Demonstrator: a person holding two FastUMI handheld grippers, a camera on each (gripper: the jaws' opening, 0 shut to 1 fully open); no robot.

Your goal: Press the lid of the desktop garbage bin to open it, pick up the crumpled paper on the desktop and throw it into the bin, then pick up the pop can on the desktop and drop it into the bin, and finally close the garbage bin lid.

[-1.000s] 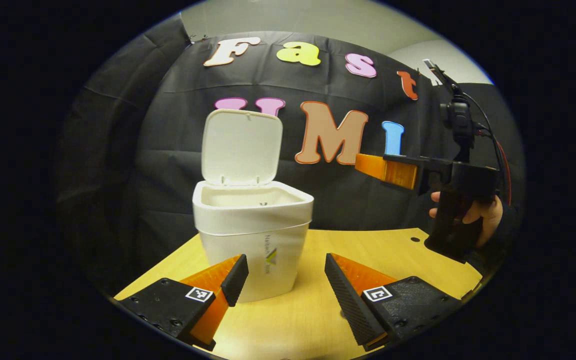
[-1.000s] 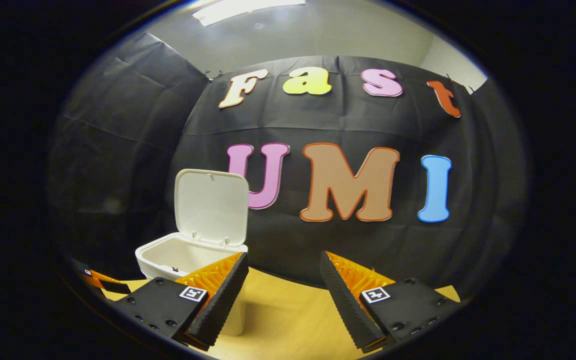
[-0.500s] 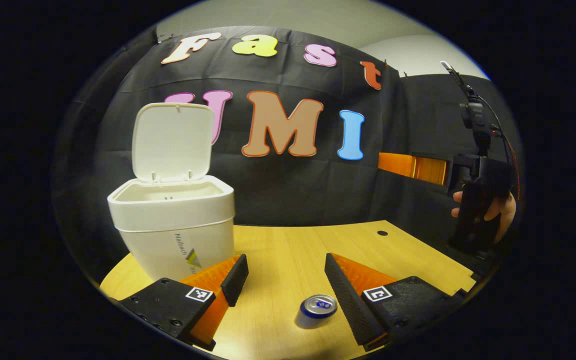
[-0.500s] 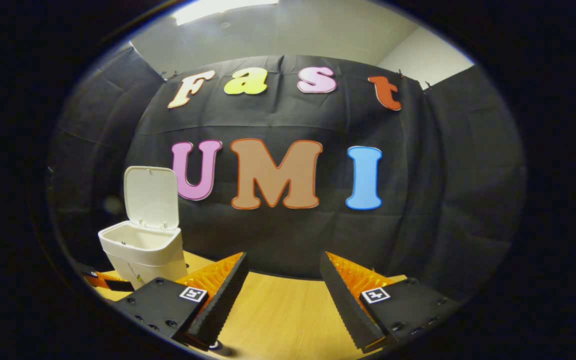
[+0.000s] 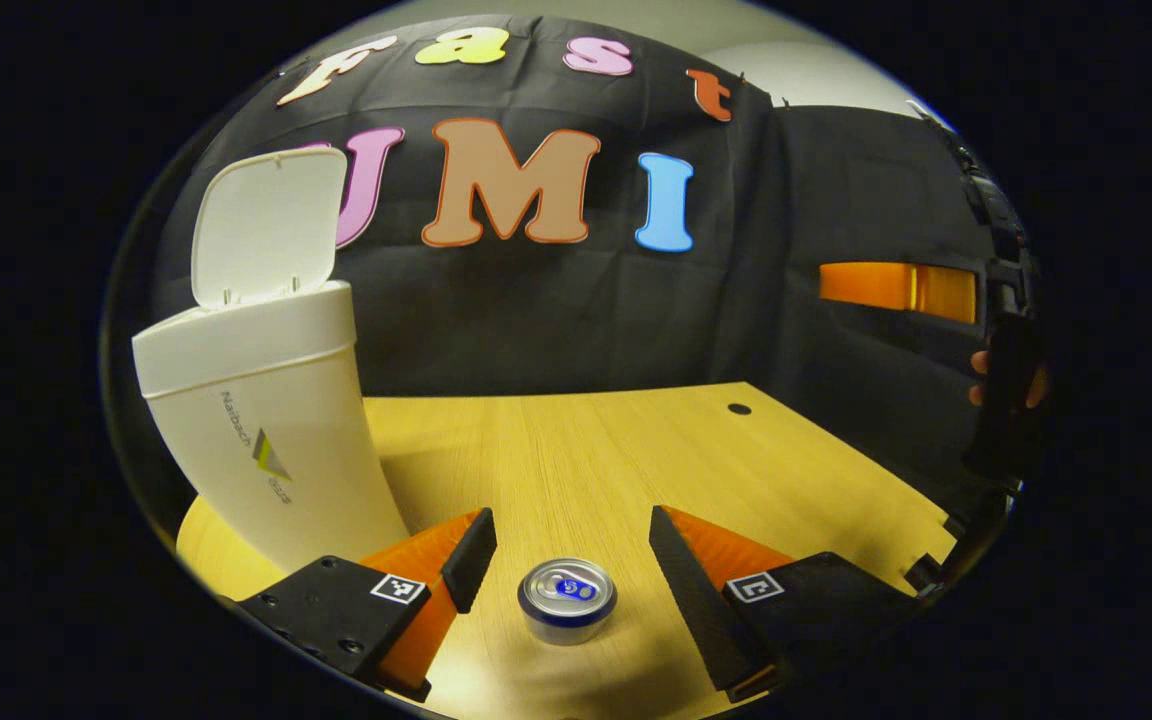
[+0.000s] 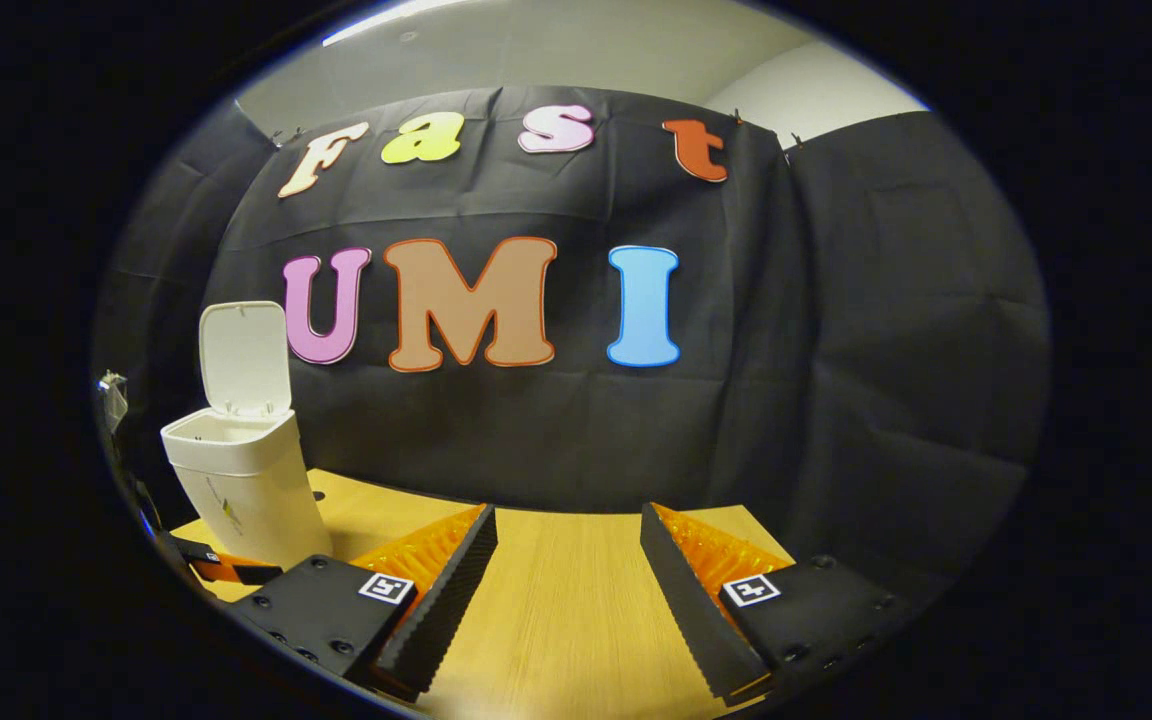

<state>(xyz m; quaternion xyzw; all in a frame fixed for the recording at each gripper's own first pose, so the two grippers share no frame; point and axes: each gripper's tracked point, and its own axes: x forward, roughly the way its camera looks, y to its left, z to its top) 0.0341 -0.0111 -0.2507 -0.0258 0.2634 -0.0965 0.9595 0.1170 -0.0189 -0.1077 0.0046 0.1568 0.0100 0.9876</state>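
Note:
In the left gripper view a pop can stands upright on the wooden desktop, between the fingers of my open left gripper, which do not touch it. The white garbage bin stands at the left with its lid raised. My right gripper hangs in the air at the far right, held by a hand. In the right gripper view my right gripper is open and holds nothing above the desktop. There the bin is far left, lid up.
A small round hole marks the desktop toward the back right. The black cloth wall closes the back and the right side. The desktop's right edge has a notch near my left gripper.
My left gripper swung right and dropped lower, so the can now sits between its fingers and the bin slid to the left. The right gripper drew back to the right, away from the bin.

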